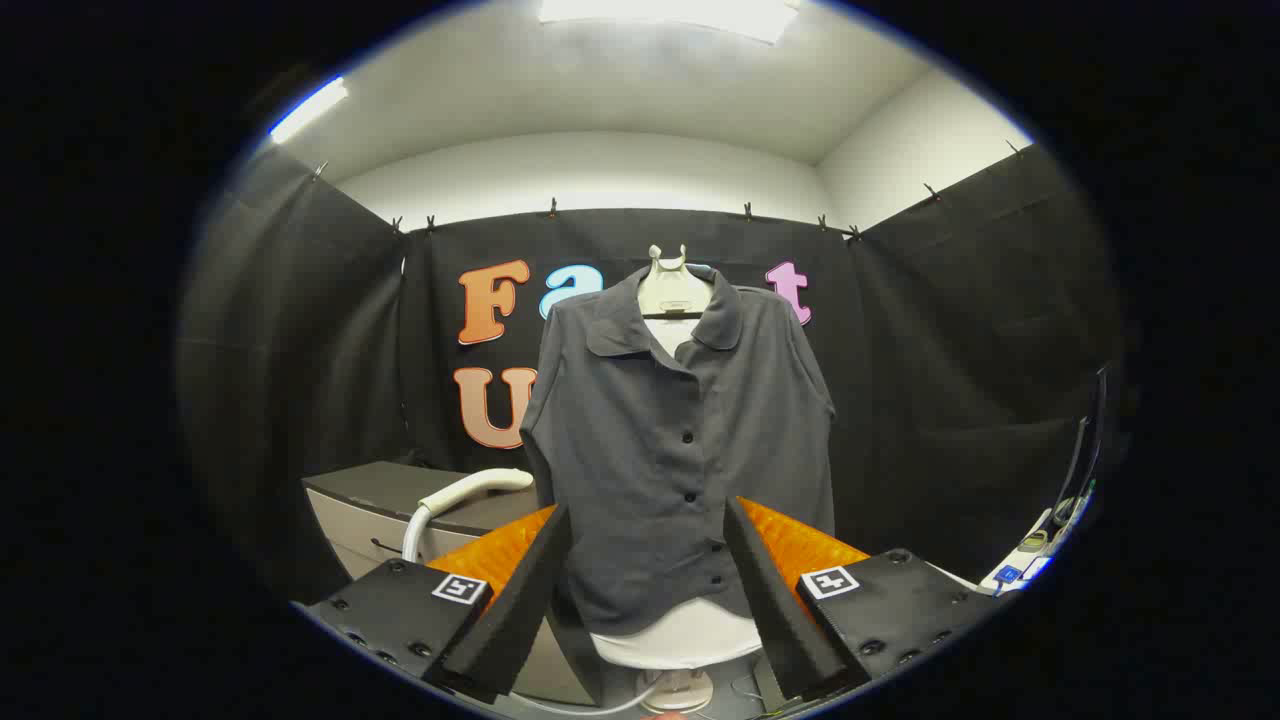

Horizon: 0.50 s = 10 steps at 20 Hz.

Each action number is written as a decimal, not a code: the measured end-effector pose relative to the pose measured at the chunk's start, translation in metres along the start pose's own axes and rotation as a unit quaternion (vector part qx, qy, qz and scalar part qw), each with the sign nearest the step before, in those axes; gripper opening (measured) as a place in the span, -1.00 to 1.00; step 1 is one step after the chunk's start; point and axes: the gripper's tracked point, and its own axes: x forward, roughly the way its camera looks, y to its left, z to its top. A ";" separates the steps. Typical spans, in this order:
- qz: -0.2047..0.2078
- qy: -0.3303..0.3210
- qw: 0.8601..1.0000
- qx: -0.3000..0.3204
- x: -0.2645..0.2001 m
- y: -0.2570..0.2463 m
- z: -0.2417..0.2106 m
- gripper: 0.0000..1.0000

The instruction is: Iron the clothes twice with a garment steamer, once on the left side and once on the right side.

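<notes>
A dark grey button-up shirt (680, 440) hangs on a white mannequin torso (675, 290) straight ahead, beyond the fingers. The white garment steamer (470, 490) lies on a low grey cabinet (370, 500) to the left of the shirt, with its white hose curving down the cabinet's front. My gripper (650, 525) is open, its two fingers spread apart in front of the shirt's lower half with nothing between them. The fingers stand well short of the shirt and to the right of the steamer.
Black cloth walls close the booth on three sides. The mannequin's round white base (675, 690) stands on the floor below the shirt. A small stand with devices and cables (1040, 550) sits at the far right.
</notes>
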 end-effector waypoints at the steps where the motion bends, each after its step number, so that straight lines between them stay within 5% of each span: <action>1: -0.004 0.002 1.000 -0.002 0.001 -0.002 -0.001 0.96; 10: -0.004 -0.009 1.000 -0.005 0.001 -0.001 0.006 0.96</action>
